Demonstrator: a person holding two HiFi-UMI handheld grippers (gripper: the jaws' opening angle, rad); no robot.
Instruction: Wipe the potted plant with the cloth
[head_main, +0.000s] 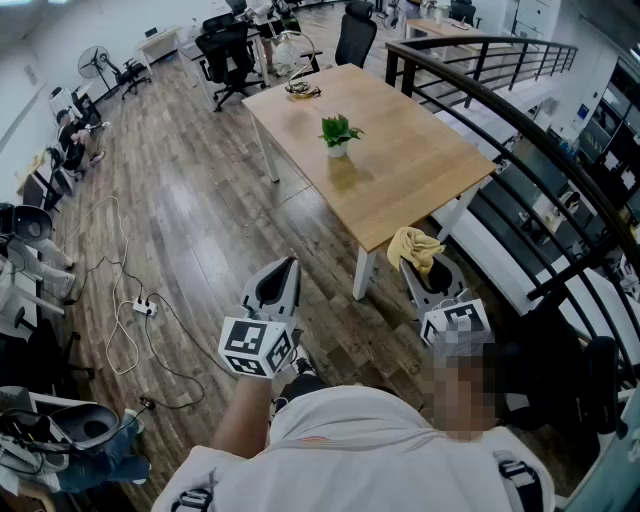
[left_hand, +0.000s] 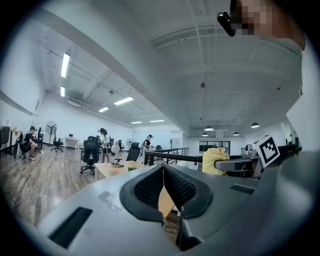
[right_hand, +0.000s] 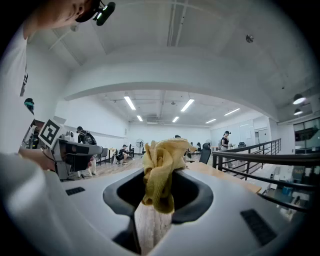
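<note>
We held the cloth (right_hand: 160, 165) pinched in the right claw (head_main: 432, 276), ready for wiping; left claw (left_hand: 163, 176) pressed together, empty; potted plant (head_main: 338, 133) far off on counter (head_main: 420, 185).

Soft woven cloth (right_hand: 160, 170), smooth wooden table (head_main: 400, 170), glossy wood floor (head_main: 200, 230)

Yellow cloth (head_main: 415, 247), green plant (head_main: 339, 129), pale wood table (head_main: 400, 185).
I see a white pot (head_main: 338, 150), brown plank floor (head_main: 200, 230), black chairs (head_main: 228, 52), and my left gripper (head_main: 287, 266) and right gripper (head_main: 428, 270) grey, with black-and-white square-patterned cubes.
</note>
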